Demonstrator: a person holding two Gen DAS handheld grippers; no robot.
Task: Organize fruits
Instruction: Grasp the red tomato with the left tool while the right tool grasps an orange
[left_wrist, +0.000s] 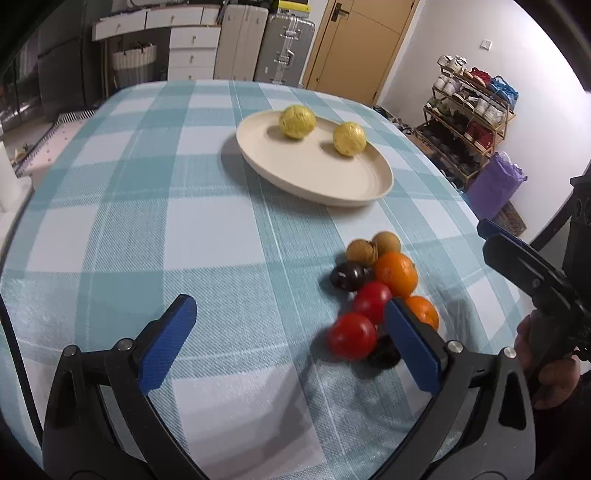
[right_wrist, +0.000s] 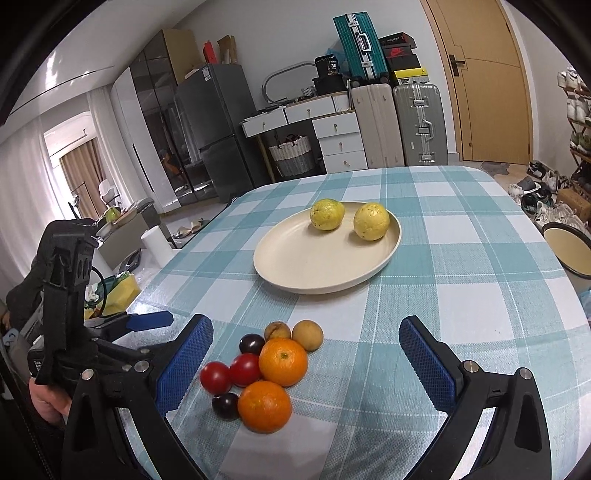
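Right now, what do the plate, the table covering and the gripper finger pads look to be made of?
Plate: matte cream, no glare; ceramic or plastic, can't tell. Table covering: woven checked fabric, visible weave. Finger pads: blue, finely ribbed, probably rubber or plastic, on black frames.

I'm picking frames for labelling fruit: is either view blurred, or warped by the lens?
Left wrist view: motion blur smears the two yellow fruits and the near tomato. Right wrist view: fruit pile sharp. Both views: fisheye bends the table edges.
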